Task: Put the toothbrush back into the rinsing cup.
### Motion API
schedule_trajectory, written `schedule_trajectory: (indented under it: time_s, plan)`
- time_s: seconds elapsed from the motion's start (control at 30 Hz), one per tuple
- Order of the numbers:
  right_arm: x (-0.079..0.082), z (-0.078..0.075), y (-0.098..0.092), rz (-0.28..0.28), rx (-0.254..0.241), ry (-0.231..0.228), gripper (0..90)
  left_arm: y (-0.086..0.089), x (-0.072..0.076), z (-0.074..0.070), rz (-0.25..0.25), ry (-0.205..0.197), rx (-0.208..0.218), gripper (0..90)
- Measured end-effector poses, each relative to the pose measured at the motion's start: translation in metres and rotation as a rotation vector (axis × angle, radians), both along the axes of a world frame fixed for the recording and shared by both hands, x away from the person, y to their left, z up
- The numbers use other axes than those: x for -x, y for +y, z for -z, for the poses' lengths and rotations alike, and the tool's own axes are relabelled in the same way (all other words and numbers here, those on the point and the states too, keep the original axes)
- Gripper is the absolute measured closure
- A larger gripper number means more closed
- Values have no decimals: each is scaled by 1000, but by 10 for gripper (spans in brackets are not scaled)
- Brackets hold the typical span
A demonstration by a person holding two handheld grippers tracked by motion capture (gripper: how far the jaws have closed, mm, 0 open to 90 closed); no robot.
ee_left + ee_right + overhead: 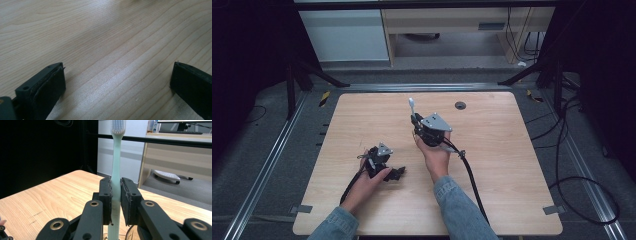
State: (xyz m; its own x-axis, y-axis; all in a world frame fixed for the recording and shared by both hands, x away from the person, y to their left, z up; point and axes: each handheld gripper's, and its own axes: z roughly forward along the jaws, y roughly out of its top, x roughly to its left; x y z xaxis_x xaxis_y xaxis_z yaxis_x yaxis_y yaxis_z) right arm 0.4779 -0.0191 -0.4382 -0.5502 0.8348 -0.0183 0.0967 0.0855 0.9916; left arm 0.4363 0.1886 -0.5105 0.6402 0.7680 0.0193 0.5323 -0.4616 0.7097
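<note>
A pale green toothbrush (116, 165) with a white bristle head stands upright between the two black jaws of my right gripper (116, 202), which is shut on its handle. From above, the right gripper (414, 120) is raised over the middle of the wooden table (492, 150), and the toothbrush (411, 105) points away from the person. My left gripper (398, 172) rests low at the table's front left, held in the person's left hand. In the left gripper view its jaws stand wide apart, open, with bare wood (105, 50) between them.
A round dark cable hole (460, 105) sits near the table's far edge. Black cables (472, 180) trail from both grippers toward the front. Beyond the table stand a white cabinet (344, 35) and a wooden desk (452, 20). Metal rails (267, 165) flank the table.
</note>
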Motion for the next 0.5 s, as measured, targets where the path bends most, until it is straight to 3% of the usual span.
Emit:
schedule_trajectory:
  time_s: [0.5]
  plan:
    - [0,10,2,-11,9,-2,794,0,0,0,1,0,0,0]
